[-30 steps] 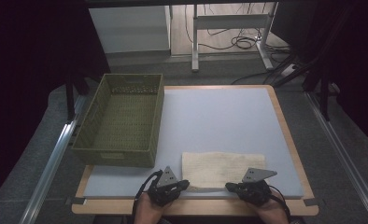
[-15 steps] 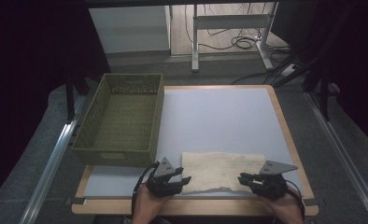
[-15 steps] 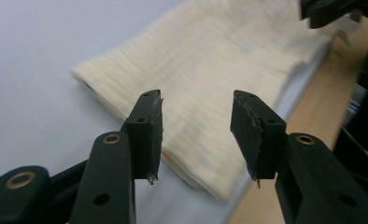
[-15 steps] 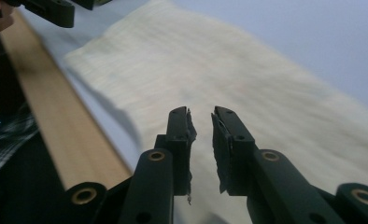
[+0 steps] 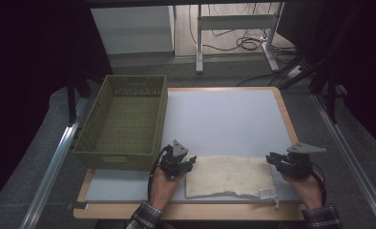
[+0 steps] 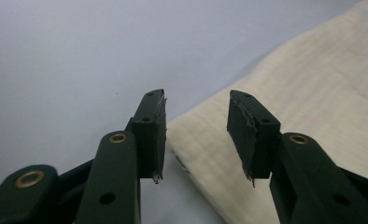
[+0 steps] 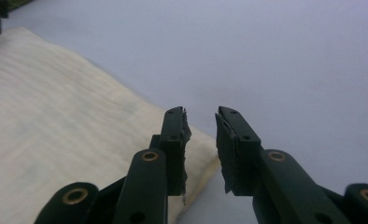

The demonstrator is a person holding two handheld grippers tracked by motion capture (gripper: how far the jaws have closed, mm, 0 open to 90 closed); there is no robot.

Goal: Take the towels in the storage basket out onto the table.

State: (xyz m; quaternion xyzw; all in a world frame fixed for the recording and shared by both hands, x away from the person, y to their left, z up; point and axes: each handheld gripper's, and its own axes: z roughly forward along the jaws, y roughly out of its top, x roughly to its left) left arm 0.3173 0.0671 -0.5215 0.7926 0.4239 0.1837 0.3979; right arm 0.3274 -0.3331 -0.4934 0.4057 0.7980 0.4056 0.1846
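Left gripper (image 6: pixel 197 135), right gripper (image 7: pixel 201 151) (jaws parted), flanking cream cloth (image 5: pixel 229 175)

Towel (image 6: pixel 303 98) ran off the left gripper view's right edge; its white tag (image 5: pixel 268 192) was too small to read.

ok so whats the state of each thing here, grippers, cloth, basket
left gripper: open, at the cloth's left edge, nothing held
right gripper: open, narrower gap, at the cloth's right corner, nothing held
cloth: lying flat on the table near the front edge, a label at its front right corner
basket: upright, empty, on the table's left side
table: bare behind the cloth
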